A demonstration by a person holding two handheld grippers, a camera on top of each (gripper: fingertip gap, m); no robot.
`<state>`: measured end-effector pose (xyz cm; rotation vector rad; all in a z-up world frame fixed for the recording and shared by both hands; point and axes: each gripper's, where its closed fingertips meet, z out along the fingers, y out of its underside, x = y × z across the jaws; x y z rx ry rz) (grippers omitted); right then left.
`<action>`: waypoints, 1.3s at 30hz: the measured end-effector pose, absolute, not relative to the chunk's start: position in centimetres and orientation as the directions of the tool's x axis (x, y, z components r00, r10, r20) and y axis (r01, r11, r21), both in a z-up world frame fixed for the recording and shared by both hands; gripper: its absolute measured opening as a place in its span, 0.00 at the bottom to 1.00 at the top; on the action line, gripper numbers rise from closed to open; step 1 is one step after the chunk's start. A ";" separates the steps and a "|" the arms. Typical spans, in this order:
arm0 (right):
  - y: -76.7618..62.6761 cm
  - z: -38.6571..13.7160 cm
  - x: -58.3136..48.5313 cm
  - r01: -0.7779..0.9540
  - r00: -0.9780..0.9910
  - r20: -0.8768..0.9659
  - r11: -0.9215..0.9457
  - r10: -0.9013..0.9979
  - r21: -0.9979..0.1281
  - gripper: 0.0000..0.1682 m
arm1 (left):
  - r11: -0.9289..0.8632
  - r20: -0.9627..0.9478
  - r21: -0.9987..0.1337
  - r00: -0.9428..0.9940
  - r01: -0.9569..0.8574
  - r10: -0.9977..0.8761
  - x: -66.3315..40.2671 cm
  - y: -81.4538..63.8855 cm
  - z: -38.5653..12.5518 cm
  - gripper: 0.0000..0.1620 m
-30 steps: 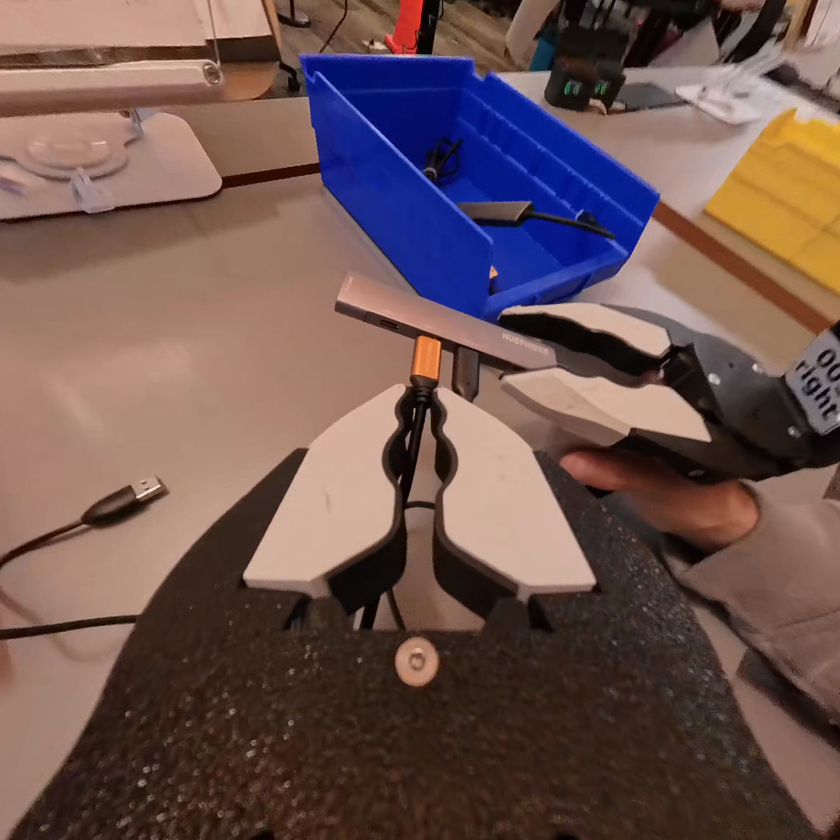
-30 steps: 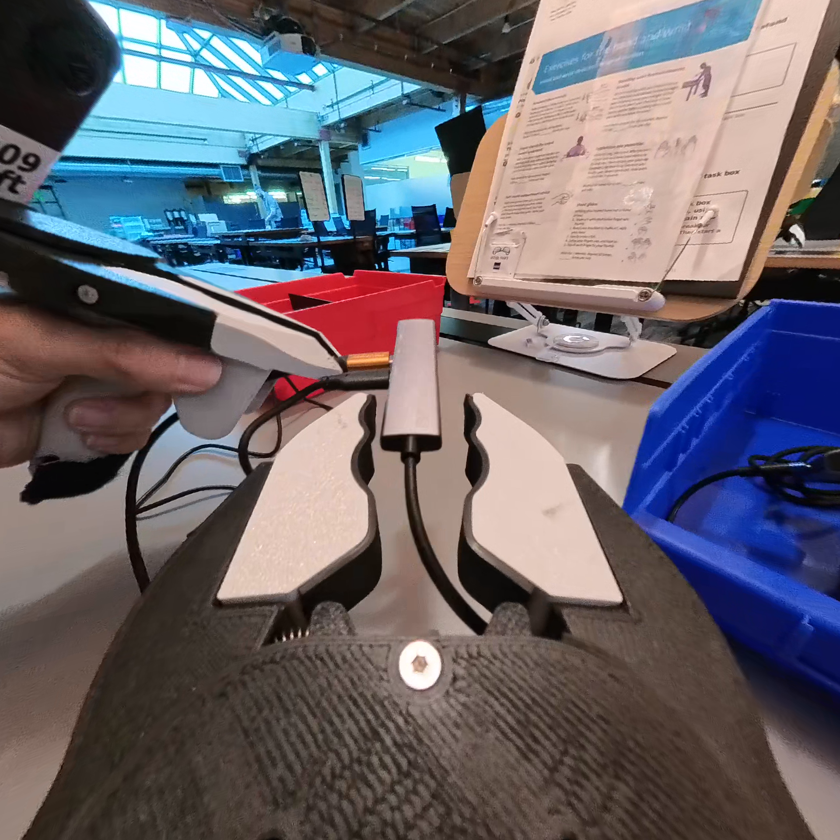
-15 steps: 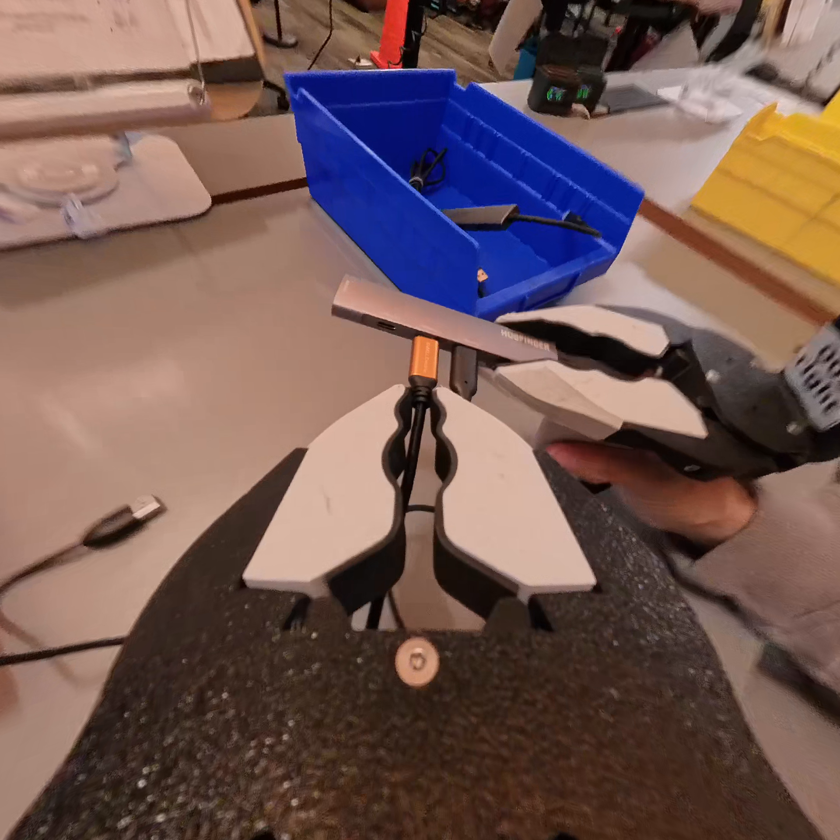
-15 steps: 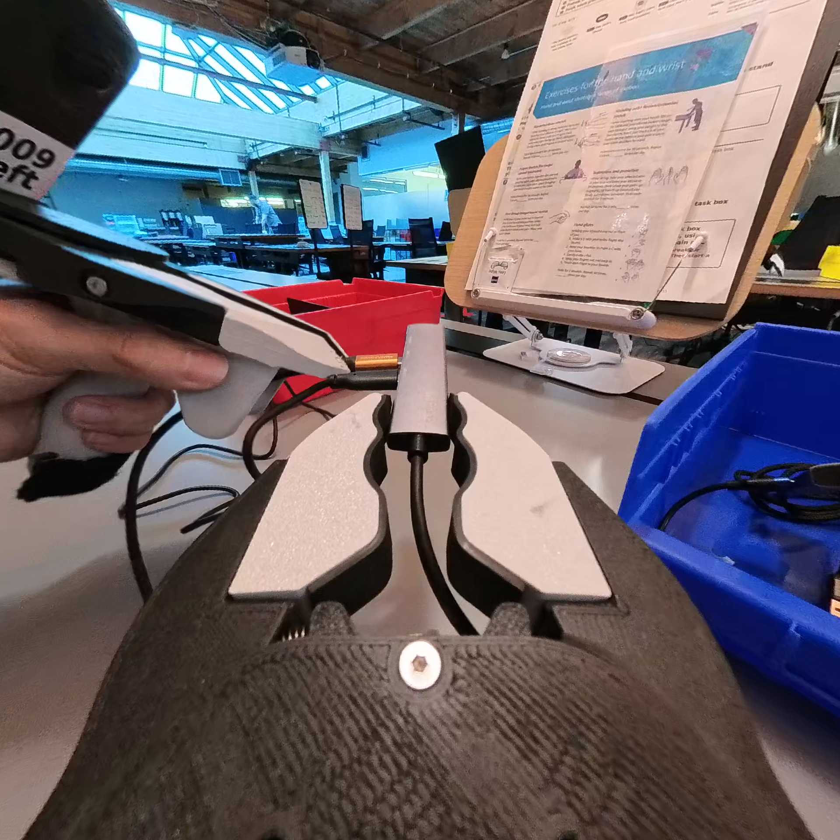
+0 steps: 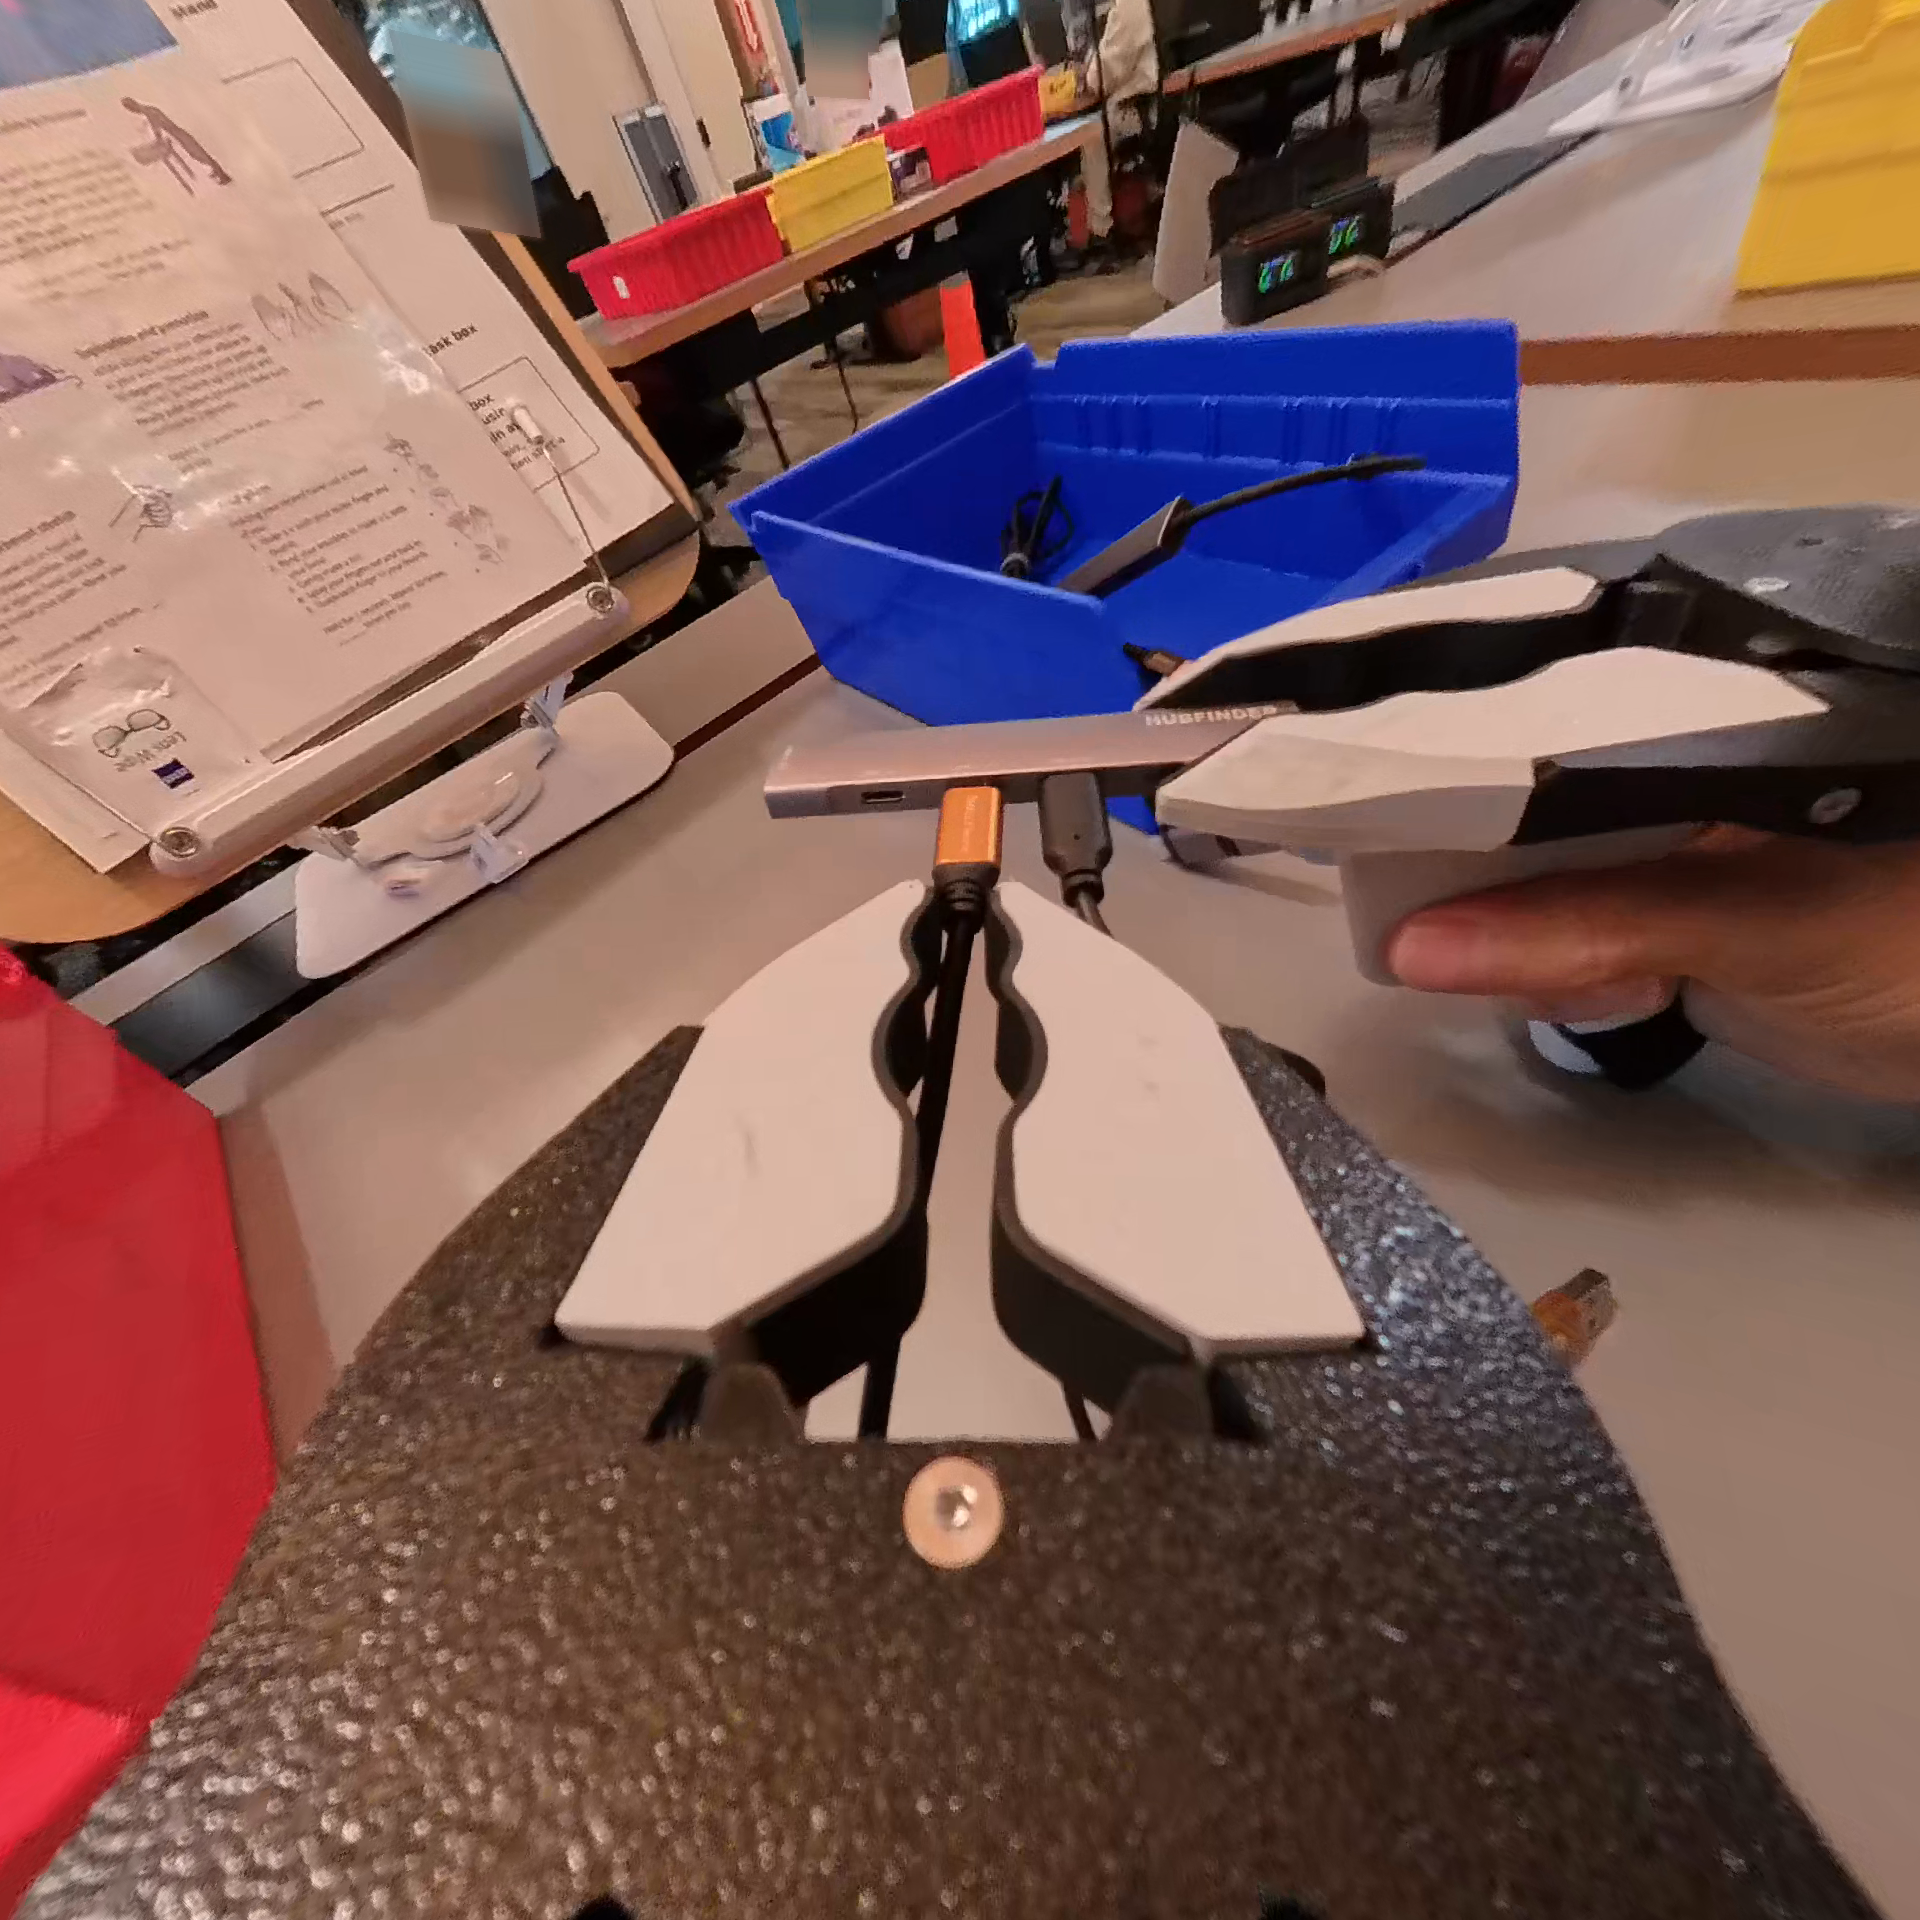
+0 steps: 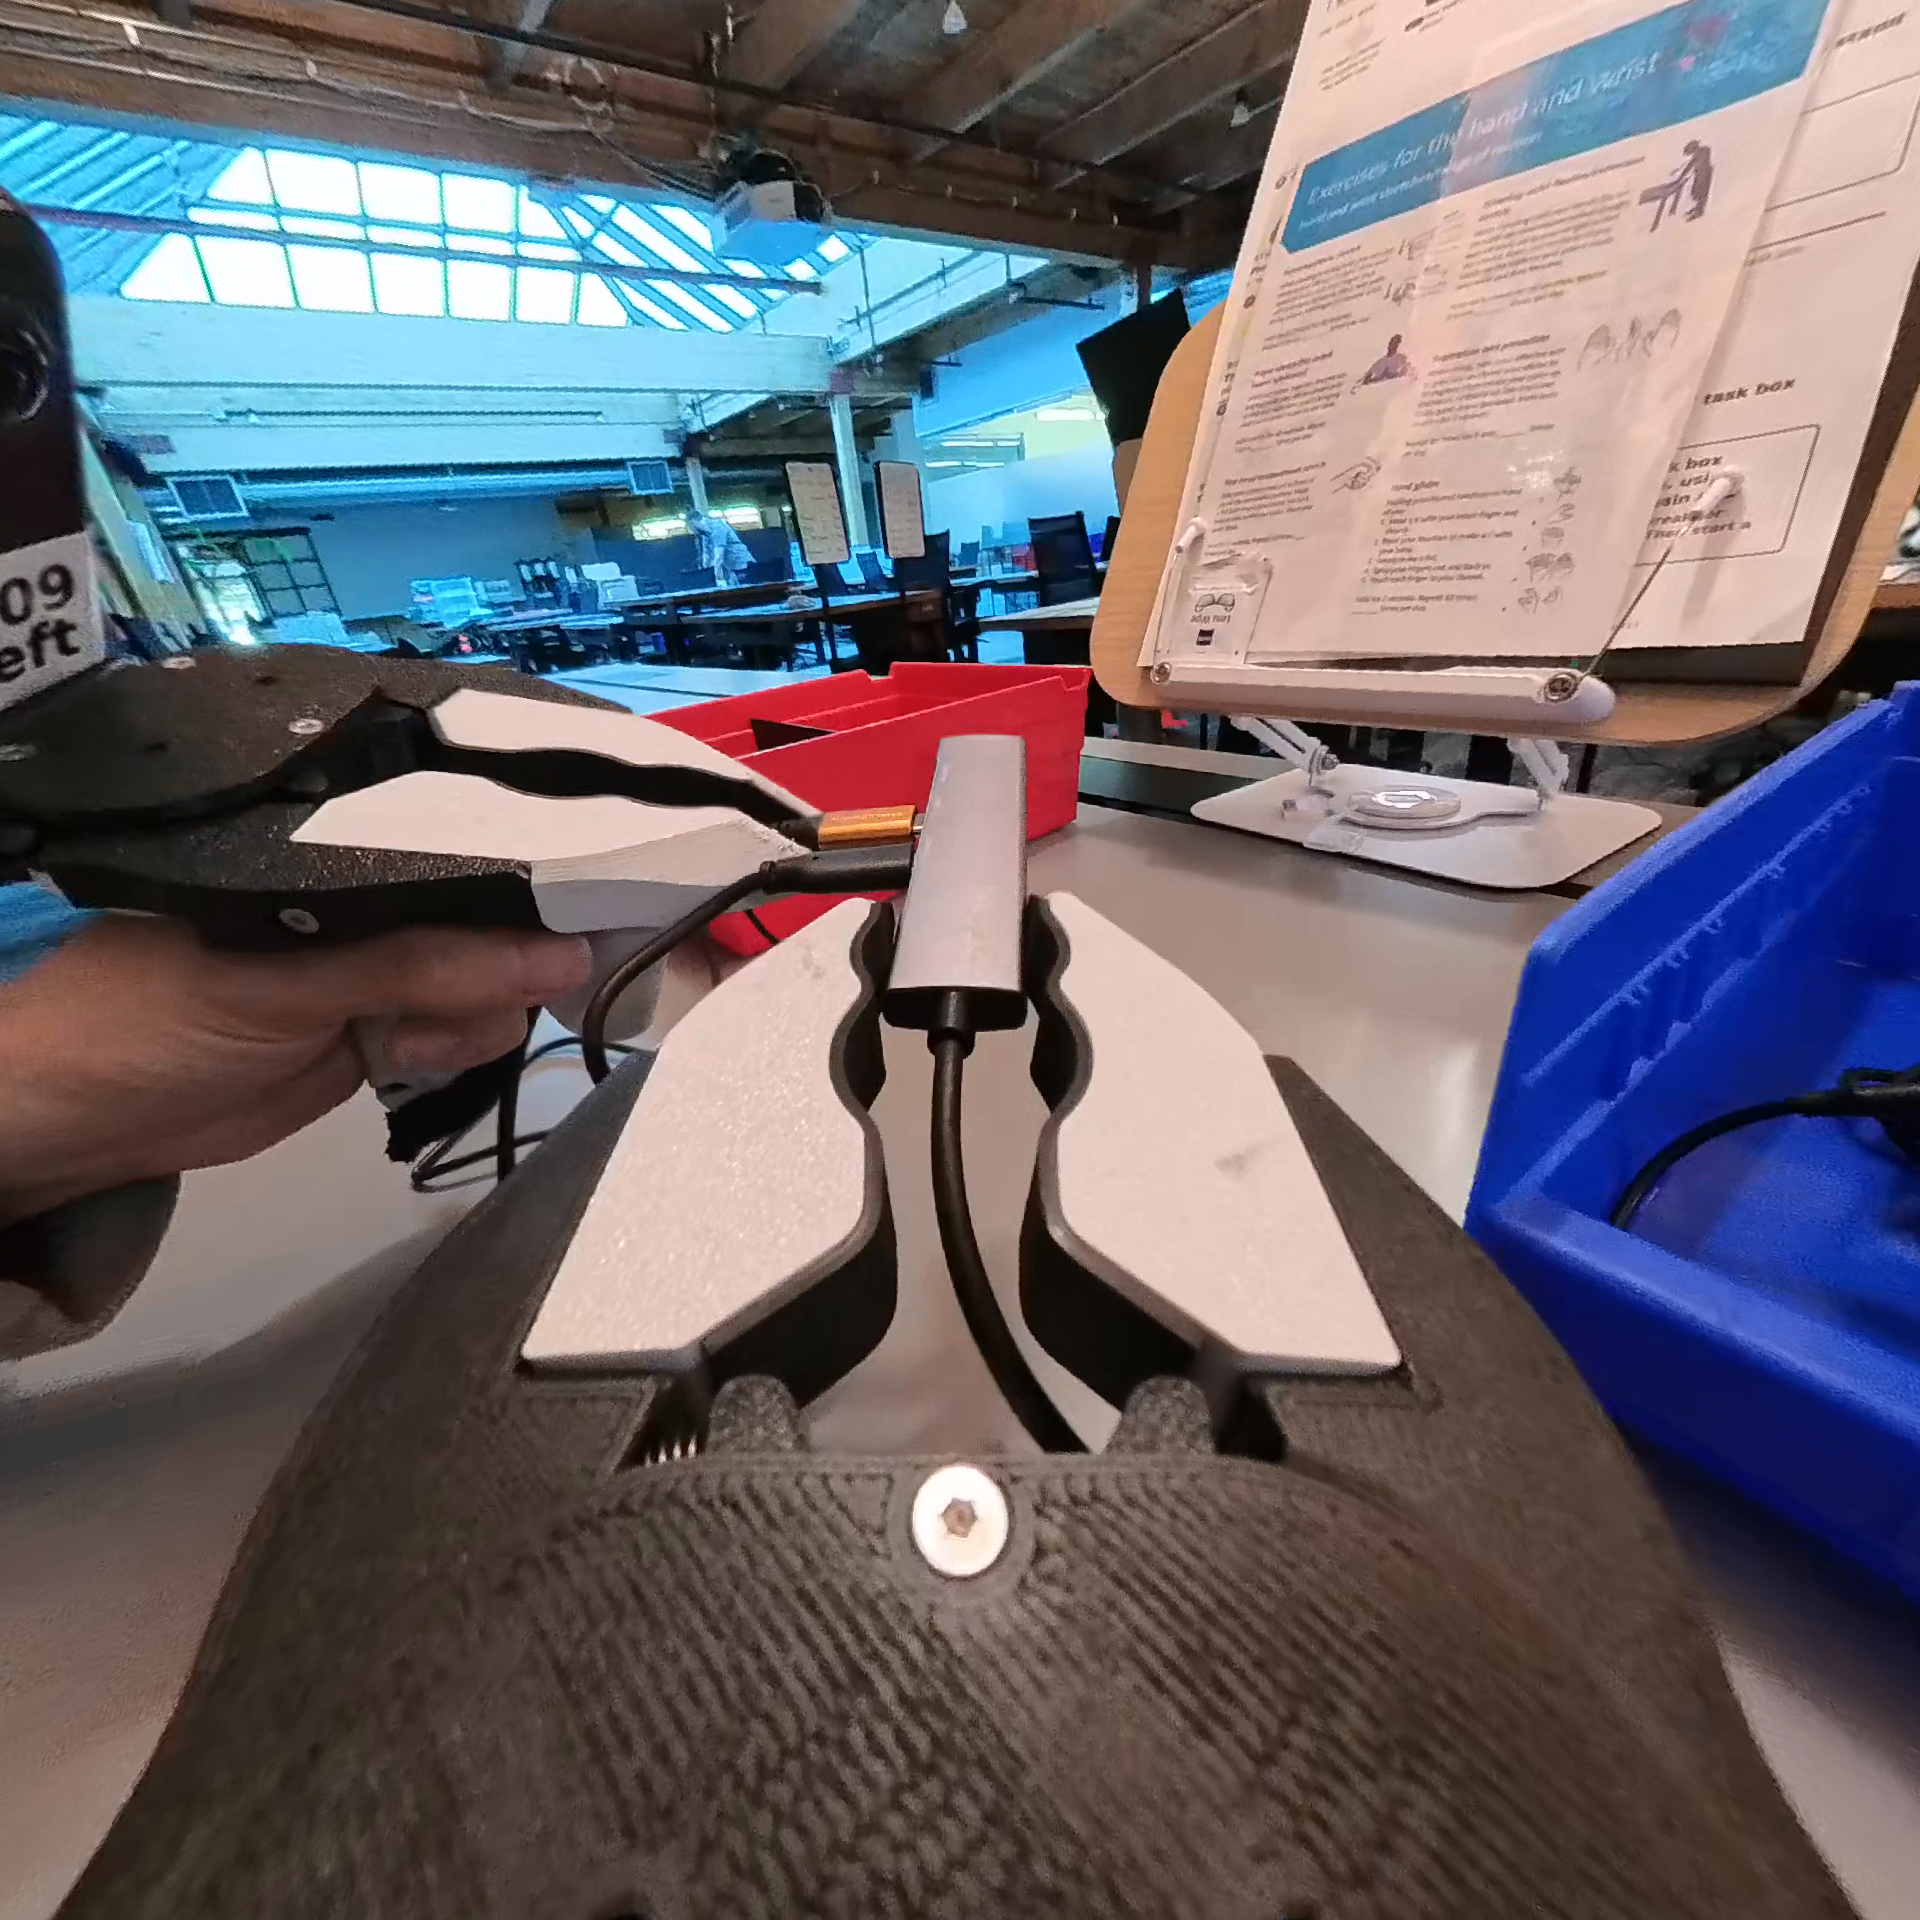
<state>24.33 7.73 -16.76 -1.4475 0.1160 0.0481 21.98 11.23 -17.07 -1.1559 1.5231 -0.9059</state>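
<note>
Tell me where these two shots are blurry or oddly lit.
Left wrist view: warm indoor cast, the red bin at the left edge smeared, the grey hub and orange plug sharp. Right wrist view: cool blue light from the skylights, straight edges bowed by the wide lens, the blue bin slightly soft.

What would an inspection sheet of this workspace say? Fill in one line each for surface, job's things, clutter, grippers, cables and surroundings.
Surface: grey table.
Job's things: grey hub held above the table; orange plug and black plug seated in its side.
Clutter: blue bin holding another adapter; red bin; yellow bin.
Grippers: right gripper shut on the hub's cable end; left gripper shut on the orange plug's cable.
Cables: hub's black lead; loose loops on the table.
Surroundings: document stand with printed sheets; open hall with tables.
</note>
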 end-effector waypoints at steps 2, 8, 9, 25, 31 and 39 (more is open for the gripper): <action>7.7 -16.8 24.3 -0.106 0.993 -0.111 0.121 -0.034 -0.987 0.15 | 0.310 -0.307 -0.912 -0.056 -0.270 -0.950 22.0 11.3 -17.3 0.04; 7.8 -17.2 24.1 -0.040 0.998 -0.044 0.079 -0.051 -0.996 0.15 | 0.361 -0.351 -0.868 -0.095 -0.341 -0.932 22.0 11.3 -16.9 0.04; 7.8 -17.2 24.0 -0.036 0.998 -0.039 0.079 -0.045 -0.996 0.15 | 0.377 -0.364 -0.860 -0.106 -0.344 -0.926 21.9 11.4 -16.9 0.04; 6.8 -15.4 24.6 0.097 0.992 0.087 0.116 -0.088 -0.988 0.15 | 0.068 -0.051 -0.988 -0.130 -0.135 -0.990 17.8 14.4 -14.4 0.24; 3.9 -8.2 24.6 0.090 0.994 0.073 0.236 -0.079 -0.968 0.15 | 0.090 -0.123 -0.960 0.113 -0.265 -0.986 12.9 23.6 -19.6 0.29; 0.7 5.6 27.8 0.221 0.964 0.157 0.317 -0.215 -0.922 0.15 | 0.190 -0.213 -0.968 0.138 -0.161 -0.967 12.1 22.4 -19.9 0.26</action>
